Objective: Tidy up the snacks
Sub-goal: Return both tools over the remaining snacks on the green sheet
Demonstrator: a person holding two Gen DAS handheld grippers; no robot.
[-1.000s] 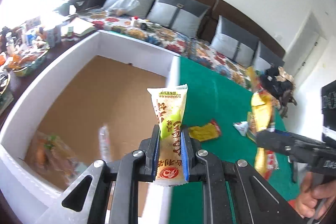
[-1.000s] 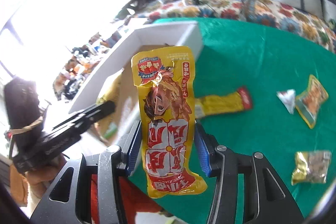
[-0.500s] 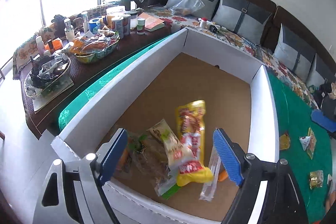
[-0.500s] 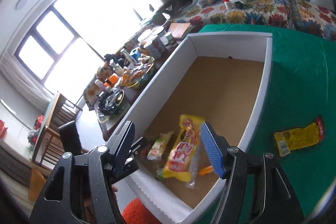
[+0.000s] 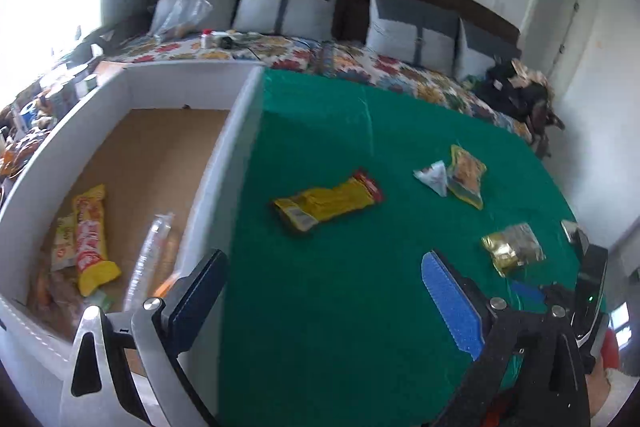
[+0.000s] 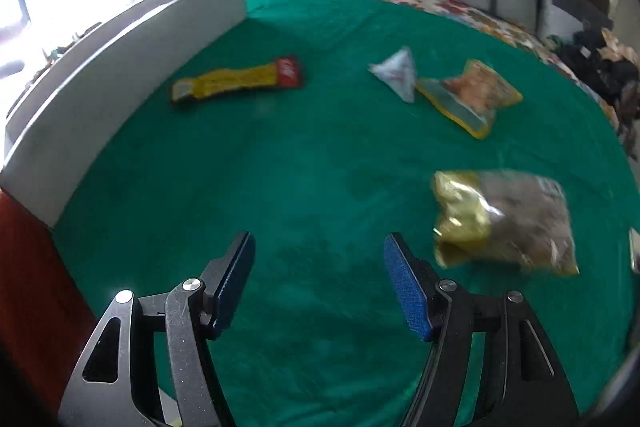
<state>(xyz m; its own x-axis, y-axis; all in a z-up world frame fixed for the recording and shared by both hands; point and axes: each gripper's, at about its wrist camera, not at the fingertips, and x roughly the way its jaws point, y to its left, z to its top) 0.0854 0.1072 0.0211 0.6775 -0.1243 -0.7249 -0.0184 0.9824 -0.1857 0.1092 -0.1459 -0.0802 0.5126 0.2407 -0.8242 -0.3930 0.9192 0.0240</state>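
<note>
The left gripper (image 5: 324, 303) is hanging over the green desk (image 5: 360, 327) beside the white box (image 5: 224, 163); its fingers (image 5: 450, 303) have just been opening and are standing released with nothing between them. The right gripper (image 6: 318, 281) is hovering low over the green cloth, its fingers (image 6: 406, 291) also parted and empty. Inside the box, a yellow snack packet (image 5: 92, 239), a smaller pale packet (image 5: 64, 241) and a clear wrapper (image 5: 150, 255) are lying on the cardboard floor. On the desk, a yellow-and-red packet (image 6: 240, 79), a small white triangular pouch (image 6: 396, 73), an orange bag (image 6: 470, 95) and a gold bag (image 6: 504, 221) are lying apart from each other, the gold bag nearest the right gripper.
</note>
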